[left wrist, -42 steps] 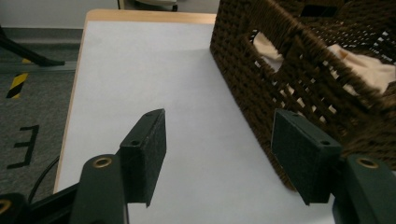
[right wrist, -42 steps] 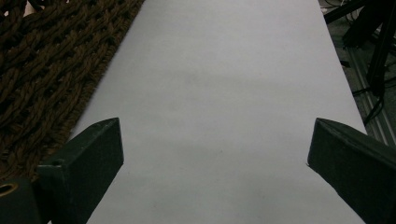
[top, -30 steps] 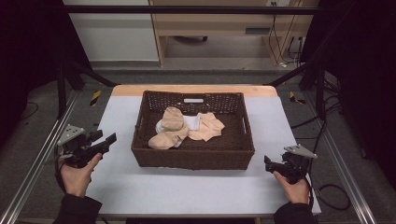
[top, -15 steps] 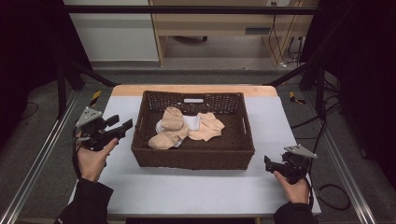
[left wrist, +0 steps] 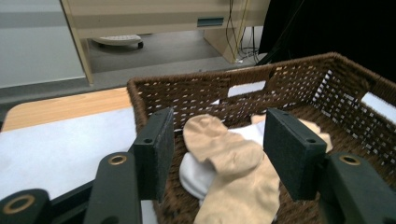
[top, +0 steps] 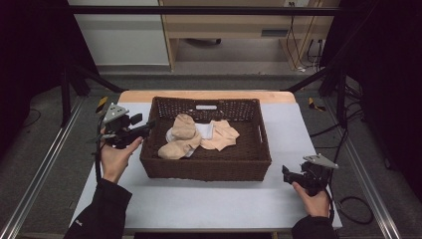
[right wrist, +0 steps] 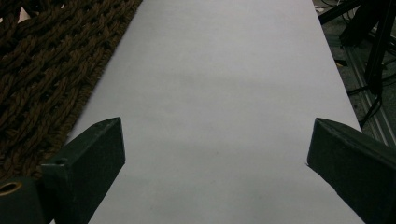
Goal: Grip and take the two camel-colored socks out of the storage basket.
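Observation:
A brown wicker basket (top: 204, 169) stands mid-table. In it lie a beige sock (top: 181, 134), a second beige sock (top: 221, 135) and a white sock (top: 205, 130). My left gripper (top: 149, 125) hovers at the basket's left rim, pointing into it, open and holding nothing. Seen in the left gripper view, its jaws (left wrist: 218, 126) frame the beige sock (left wrist: 224, 149) lying over the white sock (left wrist: 196, 172), inside the basket (left wrist: 210, 79). My right gripper (top: 285, 174) rests low on the table near the basket's front right corner, open wide (right wrist: 215, 140) over bare table.
The white tabletop (top: 209, 204) has free room in front of the basket and on both sides. The basket's woven wall (right wrist: 42, 70) runs along the left of the right gripper view. A wooden cabinet (top: 224, 25) and cables lie beyond the table.
My left gripper has risen from the table's left edge and moved forward and right to the basket's left rim. The right gripper has stayed put.

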### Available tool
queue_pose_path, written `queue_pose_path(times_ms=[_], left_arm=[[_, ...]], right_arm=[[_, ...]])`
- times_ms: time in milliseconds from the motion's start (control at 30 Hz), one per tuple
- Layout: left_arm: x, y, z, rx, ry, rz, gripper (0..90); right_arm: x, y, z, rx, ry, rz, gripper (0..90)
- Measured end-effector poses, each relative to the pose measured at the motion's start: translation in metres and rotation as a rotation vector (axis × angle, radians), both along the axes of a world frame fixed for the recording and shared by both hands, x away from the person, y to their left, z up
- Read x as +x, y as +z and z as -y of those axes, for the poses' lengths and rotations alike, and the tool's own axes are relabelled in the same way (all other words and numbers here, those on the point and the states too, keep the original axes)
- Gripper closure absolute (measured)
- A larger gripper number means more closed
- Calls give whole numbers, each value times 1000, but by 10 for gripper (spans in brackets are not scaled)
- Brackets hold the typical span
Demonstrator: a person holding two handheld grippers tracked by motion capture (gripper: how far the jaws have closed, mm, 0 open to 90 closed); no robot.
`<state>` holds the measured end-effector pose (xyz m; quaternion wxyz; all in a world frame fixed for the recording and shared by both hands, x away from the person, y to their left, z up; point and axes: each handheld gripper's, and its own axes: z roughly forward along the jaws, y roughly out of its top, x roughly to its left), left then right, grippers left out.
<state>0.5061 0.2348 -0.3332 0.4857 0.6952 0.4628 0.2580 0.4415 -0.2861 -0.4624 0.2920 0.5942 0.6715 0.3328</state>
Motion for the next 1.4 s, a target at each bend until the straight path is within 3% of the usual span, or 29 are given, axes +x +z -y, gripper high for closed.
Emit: queue_pose_path(times_ms=[300, 667, 833, 1033, 1233, 1400], left_arm=[[19, 8, 28, 39, -13, 11, 431], [44, 4, 52, 87, -13, 13, 408], [54, -4, 60, 98, -13, -7, 405], [65, -19, 68, 149, -5, -42, 399], [75, -44, 73, 188, -8, -91, 406], [79, -59, 71, 189, -11, -135, 403]], right_arm=[[1, 0, 0, 0, -4, 0, 44], [1, 0, 2, 2, -13, 0, 43], [1, -1, 2, 0, -14, -5, 44], [1, -1, 3, -1, -16, -3, 43], [1, -1, 3, 0, -17, -2, 43], [1, -1, 3, 5, -19, -5, 43]])
